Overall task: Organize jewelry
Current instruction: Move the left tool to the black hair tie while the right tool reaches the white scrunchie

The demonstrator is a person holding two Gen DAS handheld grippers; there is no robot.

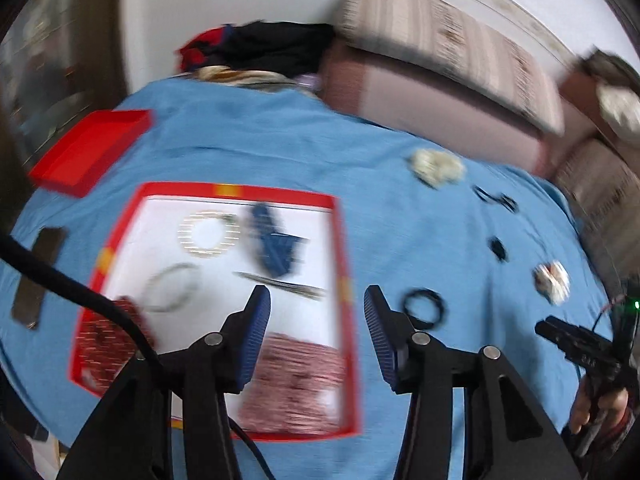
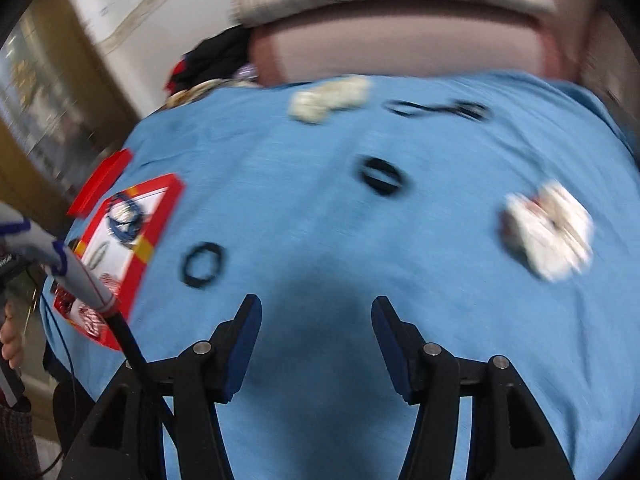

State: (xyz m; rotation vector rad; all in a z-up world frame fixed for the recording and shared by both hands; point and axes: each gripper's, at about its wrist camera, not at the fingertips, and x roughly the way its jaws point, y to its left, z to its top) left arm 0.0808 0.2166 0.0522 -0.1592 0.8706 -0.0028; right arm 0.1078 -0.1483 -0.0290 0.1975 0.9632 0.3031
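Broadly, cloth [image 1: 248, 136]: blue, lying over the whole work surface, so small pieces are showing up against it.
Box [image 1: 340, 240]: red-rimmed, white-floored, sitting on the left and collecting sorted jewelry, apparently.
Lid [image 1: 90, 150]: resting just behind the box, likely parked out of the way.
Loose pieces: pale clusters and a black ring [image 2: 203, 265] are lying right of the box, unsorted.
Left gripper [image 1: 316, 304]: hovering over the box's right rim, jaws apart, holding nothing.
Right gripper [image 2: 316, 312]: hanging above bare cloth, jaws apart, empty, probably heading for a loose piece.

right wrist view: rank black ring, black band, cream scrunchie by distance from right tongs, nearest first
Measured from the right tongs:
1. Black ring, on the cloth ahead-left, beside the red box.
2. Black band, ahead, mid-cloth.
3. Cream scrunchie, at the far edge.
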